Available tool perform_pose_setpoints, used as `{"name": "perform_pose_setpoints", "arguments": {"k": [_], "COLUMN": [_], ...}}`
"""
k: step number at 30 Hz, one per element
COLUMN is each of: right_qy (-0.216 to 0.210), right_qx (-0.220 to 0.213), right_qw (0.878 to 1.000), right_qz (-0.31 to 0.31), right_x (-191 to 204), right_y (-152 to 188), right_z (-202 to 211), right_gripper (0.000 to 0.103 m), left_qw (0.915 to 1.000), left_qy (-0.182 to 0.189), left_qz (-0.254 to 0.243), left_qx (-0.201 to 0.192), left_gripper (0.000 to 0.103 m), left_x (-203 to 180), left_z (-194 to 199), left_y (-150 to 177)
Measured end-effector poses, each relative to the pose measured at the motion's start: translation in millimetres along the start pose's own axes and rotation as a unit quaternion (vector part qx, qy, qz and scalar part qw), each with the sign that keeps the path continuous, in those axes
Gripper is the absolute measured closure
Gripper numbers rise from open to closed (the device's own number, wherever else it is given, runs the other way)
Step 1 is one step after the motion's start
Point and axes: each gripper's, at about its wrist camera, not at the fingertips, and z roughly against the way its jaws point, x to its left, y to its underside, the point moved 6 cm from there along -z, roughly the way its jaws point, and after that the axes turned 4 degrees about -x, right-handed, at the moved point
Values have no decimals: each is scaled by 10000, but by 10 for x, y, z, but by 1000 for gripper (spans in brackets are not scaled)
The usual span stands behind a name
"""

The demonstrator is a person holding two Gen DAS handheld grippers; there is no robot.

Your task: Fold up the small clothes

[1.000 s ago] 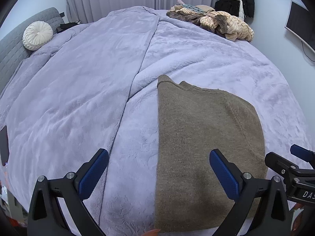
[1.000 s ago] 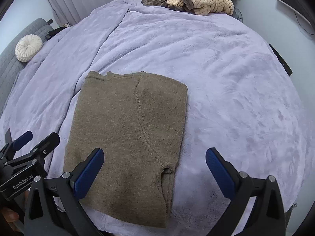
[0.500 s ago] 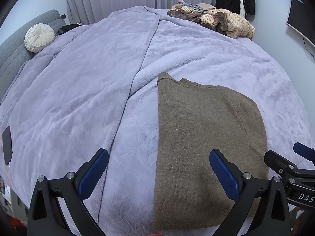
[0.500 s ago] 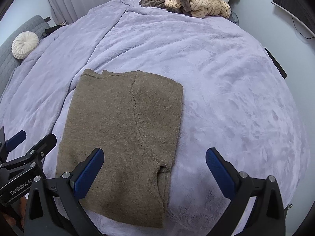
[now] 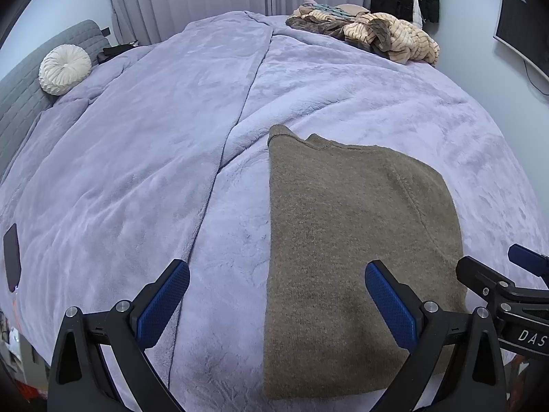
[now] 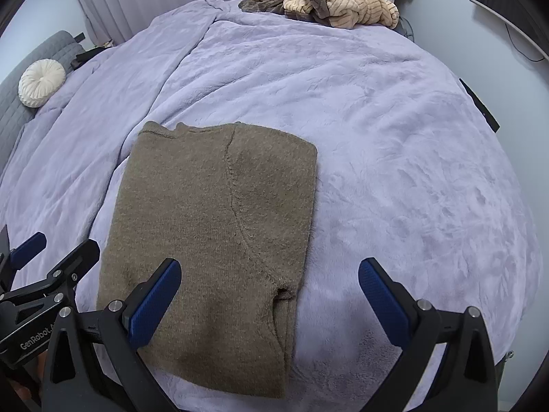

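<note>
From my left wrist camera, my left tool stands wide apart, its 2 blue-padded fingers holding nothing. It hovers over the near edge of the bed covered in a lilac plush blanket. The folded olive-brown knit sweater lies flat on the blanket, neckline toward the far side; its left edge falls between my fingers and the right finger sits in front of its lower half. Whether that finger touches the knit I cannot tell. At the right border my right tool shows in part, beside the sweater's right edge. A round white pleated cushion rests against the grey headboard at the far left, and a heap of beige and brown clothes sits at the far end of the bed. A black wall screen hangs at the right.

From my right wrist camera, my right tool is also spread wide and empty. Its left finger overlaps the sweater near the lower left corner, and the right finger is over bare blanket. The sweater shows a curved seam and a tucked fold at its lower right. My left tool appears at the left border, just beside the sweater's left edge. The cushion and the clothes heap lie well apart from it.
</note>
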Motion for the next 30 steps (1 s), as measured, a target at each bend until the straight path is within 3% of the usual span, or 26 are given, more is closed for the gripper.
{"name": "perform_pose_setpoints", "arguments": {"k": [30], "right_qy": [57], "right_qx": [-22], "right_qw": [9999], "right_qz": [-89], "right_x": [-53], "right_y": [28], "right_z": [25], "right_gripper": [0], "left_qw": [10000], "left_qy": [4], "left_qz": [-50], "left_qx": [50], "left_gripper": [0], "left_x": [-34], "left_z": [-18], "left_y": [34]}}
